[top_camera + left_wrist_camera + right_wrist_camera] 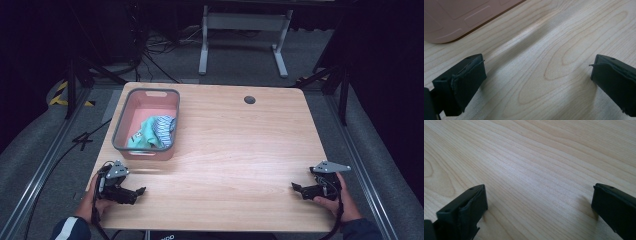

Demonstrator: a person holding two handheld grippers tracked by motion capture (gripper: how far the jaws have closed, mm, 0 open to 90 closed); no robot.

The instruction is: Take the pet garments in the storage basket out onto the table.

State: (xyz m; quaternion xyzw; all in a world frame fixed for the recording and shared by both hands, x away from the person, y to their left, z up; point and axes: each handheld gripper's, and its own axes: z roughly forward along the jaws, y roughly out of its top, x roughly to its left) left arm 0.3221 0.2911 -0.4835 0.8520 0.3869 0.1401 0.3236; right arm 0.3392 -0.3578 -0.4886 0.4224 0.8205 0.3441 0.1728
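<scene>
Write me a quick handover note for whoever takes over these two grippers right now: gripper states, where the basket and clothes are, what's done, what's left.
Left gripper: open, nothing between the jaws, low over the table at its near left corner, just in front of the basket.
Right gripper: open, nothing held, low over the near right corner.
Pink basket with grey rim: far left of the table. Clothes, teal and blue-striped, lie bunched inside at its near end.
Done: nothing taken out or gripped so far as visible.
Left: probably reach into the basket with the left gripper and start on the clothes.
</scene>
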